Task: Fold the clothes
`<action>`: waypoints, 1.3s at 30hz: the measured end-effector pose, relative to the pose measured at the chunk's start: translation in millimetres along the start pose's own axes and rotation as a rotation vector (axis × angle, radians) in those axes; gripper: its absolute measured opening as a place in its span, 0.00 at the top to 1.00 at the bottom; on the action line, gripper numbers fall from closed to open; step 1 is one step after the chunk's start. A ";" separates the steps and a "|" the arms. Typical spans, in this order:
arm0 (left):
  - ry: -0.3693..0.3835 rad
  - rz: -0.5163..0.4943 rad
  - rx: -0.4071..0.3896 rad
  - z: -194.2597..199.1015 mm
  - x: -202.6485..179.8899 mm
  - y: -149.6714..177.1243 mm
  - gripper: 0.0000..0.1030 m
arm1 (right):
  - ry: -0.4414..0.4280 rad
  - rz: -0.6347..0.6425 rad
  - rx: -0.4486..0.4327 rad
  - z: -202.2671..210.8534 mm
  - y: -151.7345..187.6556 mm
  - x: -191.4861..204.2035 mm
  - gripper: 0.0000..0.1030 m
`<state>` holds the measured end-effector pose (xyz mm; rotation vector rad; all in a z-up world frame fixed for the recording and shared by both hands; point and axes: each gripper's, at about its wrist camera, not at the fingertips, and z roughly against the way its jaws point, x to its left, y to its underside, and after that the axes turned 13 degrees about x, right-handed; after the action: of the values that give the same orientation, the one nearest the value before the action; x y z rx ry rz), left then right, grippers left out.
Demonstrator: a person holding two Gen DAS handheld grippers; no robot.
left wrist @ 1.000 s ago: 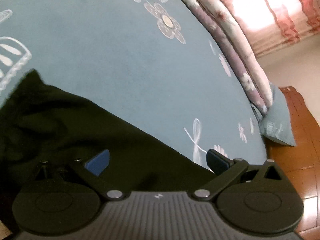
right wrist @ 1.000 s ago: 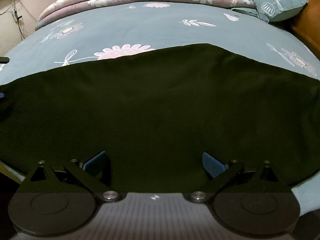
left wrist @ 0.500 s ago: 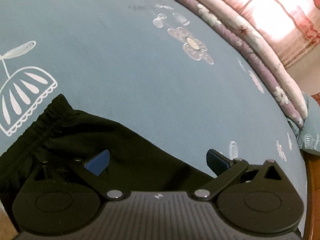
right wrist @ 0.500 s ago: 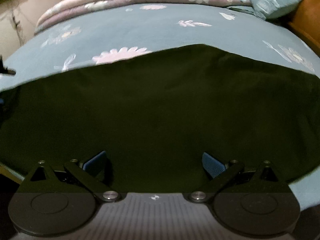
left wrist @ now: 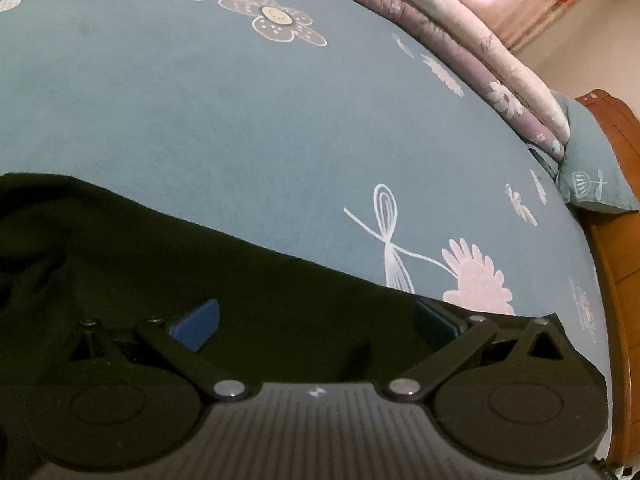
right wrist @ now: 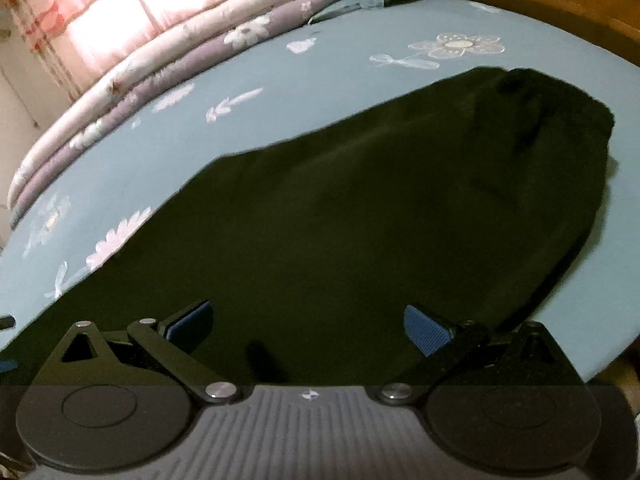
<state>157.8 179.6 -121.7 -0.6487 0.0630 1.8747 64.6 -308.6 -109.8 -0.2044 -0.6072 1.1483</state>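
Change since a second ago: both cameras swung round; right wrist view now angled along the dark garment point(right wrist: 360, 208) toward its bunched far end, window and rolled quilt point(right wrist: 168, 52) newly at upper left; left wrist view back low over the cloth's straight edge.
Left gripper point(left wrist: 316, 320): jaws wide apart, nothing pinched; dark cloth spread beneath and between them, edge running just ahead of the tips.
Right gripper point(right wrist: 308, 324): jaws wide apart, empty; garment filling the space between and ahead, gathered end far forward to the right.
Garment position: flat on the blue floral bedsheet point(left wrist: 240, 120).
Handling, judged: soft, limp, light, not fragile; likely to sag and drag on the sheet.
Grip point, judged: hemmed edge or corner nearest each tip, thin pinch.
Writing, labels: none readable; only a small emblem on each gripper body.
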 end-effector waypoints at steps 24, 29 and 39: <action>-0.038 -0.009 -0.008 -13.4 -10.3 -3.5 0.01 | -0.059 -0.130 -0.237 15.6 -125.9 -107.8 0.00; -0.042 -0.011 -0.009 -14.2 -11.3 -3.5 0.01 | 0.082 -0.202 -0.138 -3.2 -135.2 -128.3 0.00; -0.056 -0.029 -0.005 -16.1 -14.3 -4.1 0.01 | 0.140 -0.168 -0.117 22.5 -90.7 -103.9 0.00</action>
<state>171.5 163.6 -127.7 -0.5975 0.0127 1.8639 95.9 -442.8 -86.1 -0.3255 -0.5574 0.9290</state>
